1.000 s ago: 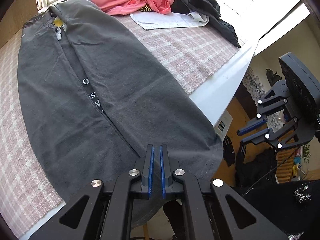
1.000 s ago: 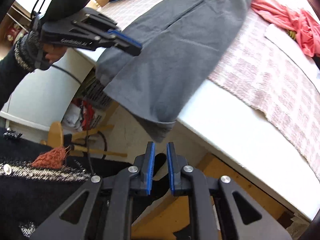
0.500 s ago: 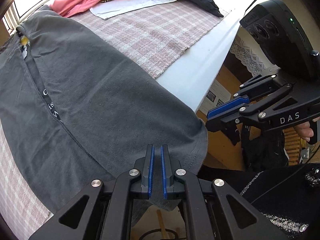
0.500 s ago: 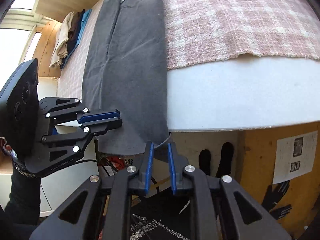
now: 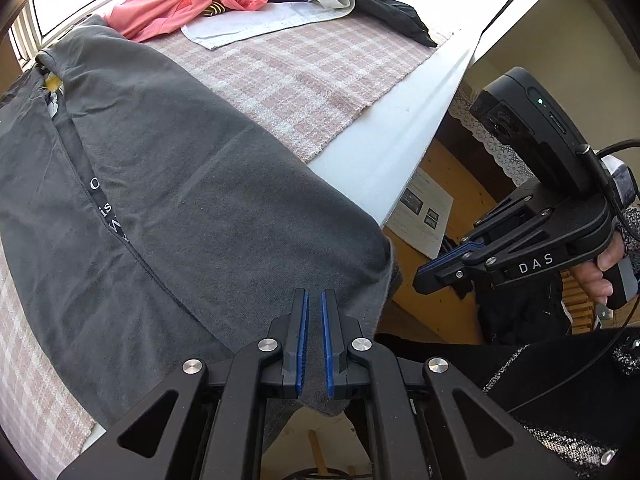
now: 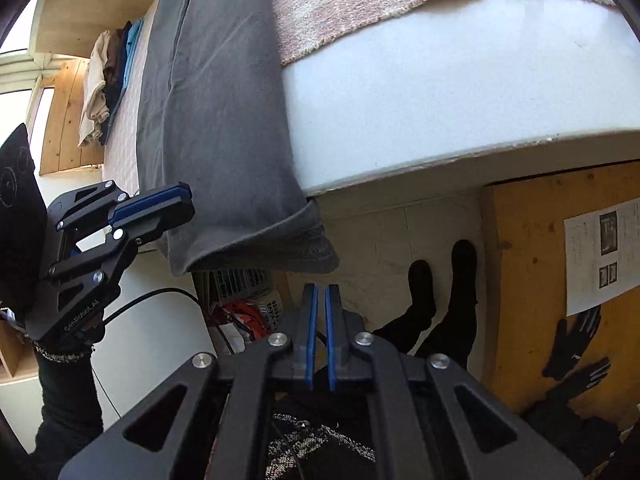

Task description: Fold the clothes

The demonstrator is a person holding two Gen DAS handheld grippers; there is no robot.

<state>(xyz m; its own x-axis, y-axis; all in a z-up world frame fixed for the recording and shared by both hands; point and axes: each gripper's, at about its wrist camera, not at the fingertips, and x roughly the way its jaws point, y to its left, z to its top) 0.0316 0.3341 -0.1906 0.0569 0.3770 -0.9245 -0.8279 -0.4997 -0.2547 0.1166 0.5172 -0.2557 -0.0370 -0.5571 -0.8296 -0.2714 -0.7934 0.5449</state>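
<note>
With sides already folded in, the left gripper [image 5: 313,300] is pinching the grey T-shirt's [image 5: 192,184] hem ahead while the right gripper [image 6: 321,294], nearly closed and empty, is hanging just below it, lengthwise folds remaining.

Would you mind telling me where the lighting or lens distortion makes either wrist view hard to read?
Left wrist view: the window at top left is blown out white, while the grey shirt stays evenly lit; the table edge bows from fisheye distortion. Right wrist view: the white tabletop glares and curves strongly; the shirt hem is sharp.
</note>
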